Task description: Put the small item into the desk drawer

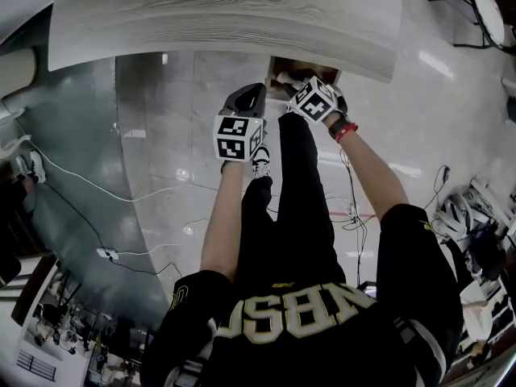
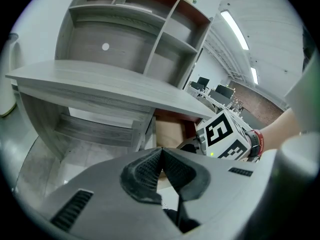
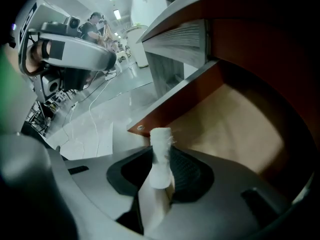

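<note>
A small white item [image 3: 160, 144], a rolled-looking stub, stands pinched between the pads of my right gripper [image 3: 162, 165], which is shut on it. In the right gripper view the item is held over the tan floor of the open desk drawer [image 3: 235, 124], just inside its red-brown front edge. From the head view, the right gripper [image 1: 300, 87] reaches into the drawer [image 1: 282, 67] under the grey wood desktop [image 1: 226, 14]. My left gripper [image 1: 248, 99] hangs just left of it, below the desk edge. Its jaws [image 2: 161, 170] are shut on nothing.
Grey shelves [image 2: 125, 39] rise behind the desk. White cables [image 1: 105, 192] trail over the shiny floor to the left. The person's legs and a shoe [image 1: 260, 161] stand under the grippers. Clutter lies at the right edge [image 1: 476, 216].
</note>
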Tool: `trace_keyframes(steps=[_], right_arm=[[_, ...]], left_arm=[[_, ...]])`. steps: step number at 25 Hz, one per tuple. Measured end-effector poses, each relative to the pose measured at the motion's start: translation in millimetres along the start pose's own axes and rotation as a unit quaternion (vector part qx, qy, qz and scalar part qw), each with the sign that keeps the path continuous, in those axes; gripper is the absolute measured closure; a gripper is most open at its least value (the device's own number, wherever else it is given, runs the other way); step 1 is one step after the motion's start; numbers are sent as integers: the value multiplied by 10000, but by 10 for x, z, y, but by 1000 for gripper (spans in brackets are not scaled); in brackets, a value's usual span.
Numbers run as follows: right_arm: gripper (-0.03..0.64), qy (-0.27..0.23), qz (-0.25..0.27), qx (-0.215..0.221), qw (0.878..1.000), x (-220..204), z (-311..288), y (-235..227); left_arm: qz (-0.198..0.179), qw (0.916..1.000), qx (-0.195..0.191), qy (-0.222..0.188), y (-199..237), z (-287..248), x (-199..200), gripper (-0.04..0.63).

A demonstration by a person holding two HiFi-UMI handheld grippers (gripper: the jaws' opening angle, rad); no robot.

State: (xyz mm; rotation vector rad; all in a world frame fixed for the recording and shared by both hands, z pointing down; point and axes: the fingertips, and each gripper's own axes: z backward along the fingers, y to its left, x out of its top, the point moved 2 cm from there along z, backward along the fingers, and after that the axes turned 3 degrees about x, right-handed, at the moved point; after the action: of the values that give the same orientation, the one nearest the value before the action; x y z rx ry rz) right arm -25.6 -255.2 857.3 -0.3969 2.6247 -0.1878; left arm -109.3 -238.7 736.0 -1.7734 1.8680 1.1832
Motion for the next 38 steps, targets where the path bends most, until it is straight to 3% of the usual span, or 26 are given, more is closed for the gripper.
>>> trace_keyframes(steps=[9,17,25,38], right_arm=[[500,466,657,246,9964,-9,-165,22],[483,605,642,339,9955,-81,-203,9],[462,534,389,175,9977,-86,35,45],[471,-165,-400,-653,9969,6,892,143]], left_arm=[[7,10000,13,26,92,17,-7,581],[-10,9999,-9,138,49,15,-80,581],[-143,9998,-31,108,-14,163,17,580],[-528,9985,-123,-104,-327,529,361,581]])
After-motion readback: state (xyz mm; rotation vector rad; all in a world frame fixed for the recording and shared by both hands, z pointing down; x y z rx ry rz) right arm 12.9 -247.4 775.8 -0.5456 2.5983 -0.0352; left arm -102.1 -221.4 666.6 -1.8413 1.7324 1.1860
